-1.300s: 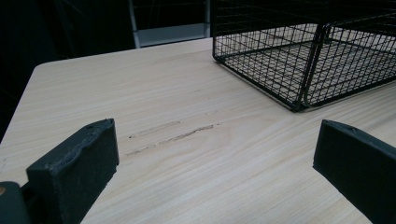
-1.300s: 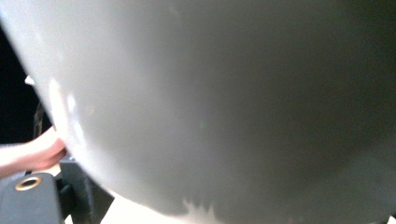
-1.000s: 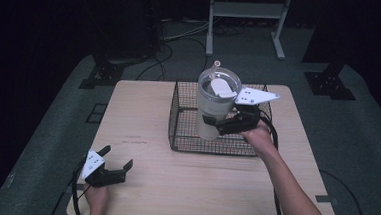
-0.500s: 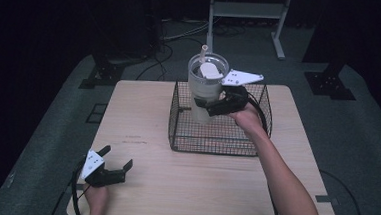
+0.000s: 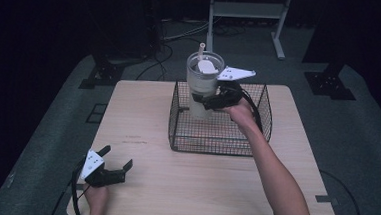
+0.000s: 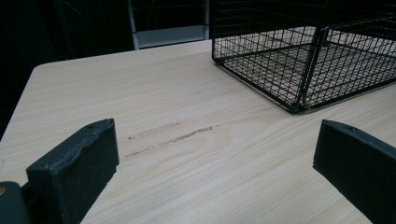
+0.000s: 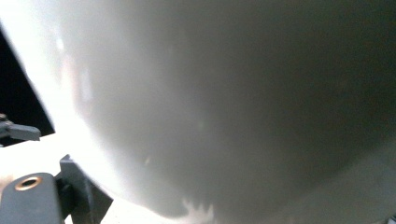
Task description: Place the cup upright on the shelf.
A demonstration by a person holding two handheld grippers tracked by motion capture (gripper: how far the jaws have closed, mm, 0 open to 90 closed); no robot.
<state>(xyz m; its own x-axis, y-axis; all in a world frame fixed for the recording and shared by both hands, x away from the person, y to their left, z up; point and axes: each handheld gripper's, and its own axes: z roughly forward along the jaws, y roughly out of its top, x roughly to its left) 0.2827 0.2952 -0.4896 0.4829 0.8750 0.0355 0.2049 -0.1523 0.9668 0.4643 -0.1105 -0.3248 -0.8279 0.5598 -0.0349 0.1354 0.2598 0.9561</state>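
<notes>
A black wire basket [image 5: 220, 134] sat on the wooden table [image 5: 148, 115]. My right gripper [image 5: 212, 102] clamped a lidded tumbler [image 5: 202, 88] above it; my left gripper [image 5: 114, 170] rested wide, well apart.

We find no readable text, label, brand, number or sign on anything at the table.

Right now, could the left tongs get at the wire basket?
Probably yes. The left tongs sit open near the table's front left corner, with bare wood between them and the wire basket; nothing blocks the way.
</notes>
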